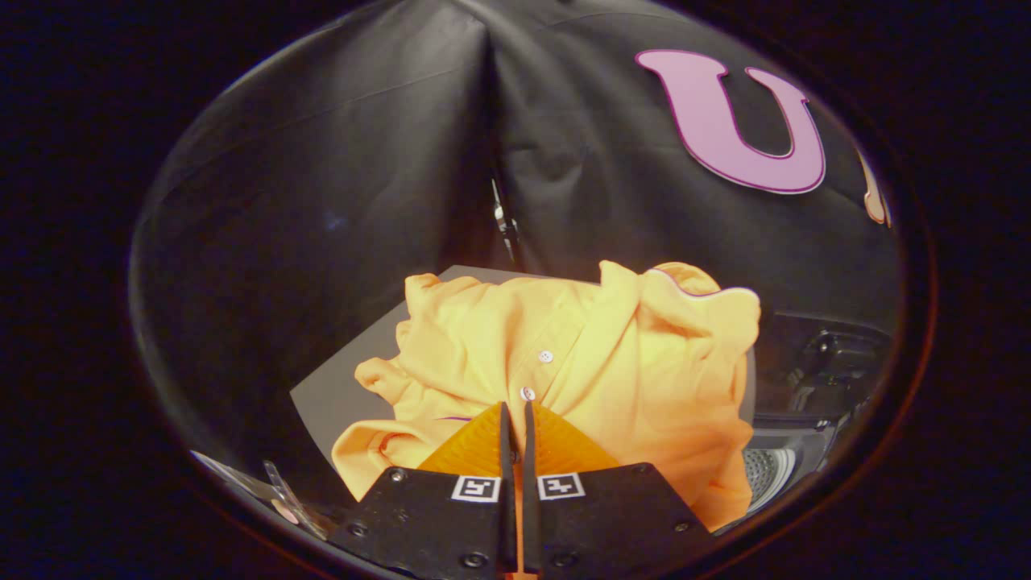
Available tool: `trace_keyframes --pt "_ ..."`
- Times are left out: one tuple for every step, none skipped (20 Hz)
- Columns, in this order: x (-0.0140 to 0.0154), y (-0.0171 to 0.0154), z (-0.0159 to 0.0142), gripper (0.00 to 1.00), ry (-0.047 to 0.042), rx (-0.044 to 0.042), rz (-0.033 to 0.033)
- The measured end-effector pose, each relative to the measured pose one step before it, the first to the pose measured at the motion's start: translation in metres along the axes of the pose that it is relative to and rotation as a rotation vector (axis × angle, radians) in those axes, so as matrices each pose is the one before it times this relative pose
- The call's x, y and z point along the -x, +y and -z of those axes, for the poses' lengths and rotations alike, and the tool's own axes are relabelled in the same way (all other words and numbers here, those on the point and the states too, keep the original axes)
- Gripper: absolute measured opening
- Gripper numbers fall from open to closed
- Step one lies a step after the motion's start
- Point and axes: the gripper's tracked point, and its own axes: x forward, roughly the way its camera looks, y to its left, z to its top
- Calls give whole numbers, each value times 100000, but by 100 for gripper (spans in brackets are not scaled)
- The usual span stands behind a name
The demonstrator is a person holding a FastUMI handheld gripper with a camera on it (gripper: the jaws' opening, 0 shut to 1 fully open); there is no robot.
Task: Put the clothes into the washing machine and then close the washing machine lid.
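Gripper view showed the gripper (515,419) clenched on the orange shirt (596,362), which hung bunched just ahead of the fingers, left of the open washing machine (793,451).

Grey counter (322,399) w/ black cloth wall (322,185) behind; clear plastic bits (278,491) at counter's near-left corner, unclear what.

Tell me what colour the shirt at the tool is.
Orange-yellow shirt with white buttons, clearest in the gripper view; the tool is closed on its fabric.

plain orange shirt (596,354), white buttons (545,356).
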Motion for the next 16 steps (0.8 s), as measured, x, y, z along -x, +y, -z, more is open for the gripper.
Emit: trace_keyframes --pt "459 -1366 146 0 -616 1442 3098" --pt "814 -1569 232 0 -654 397 3023" --pt "803 -1328 88 1 -640 -684 2744" --pt "666 -1368 282 0 -237 -1089 2381" --pt "636 -1586 246 0 -766 -1818 2627" --pt "977 -1455 207 0 -744 -2064 2482" --pt "923 -1561 -43 0 -945 -1927 2765" --pt "764 -1344 -454 0 -1201 -1186 3652" --pt "610 -1675 -442 0 -1224 -339 4714" --pt "728 -1233 -348 0 1009 1757 6059" --pt "505 -1730 -53 0 -122 2200 4929" --pt "-345 -2150 536 0 121 1533 4163" --pt "-387 -1889 570 0 32 9 3263" --pt "-517 -1268 785 0 262 -747 2003" --pt "-469 -968 559 0 844 -1309 446" --pt "-544 -1118 690 1 1535 -2393 1706"
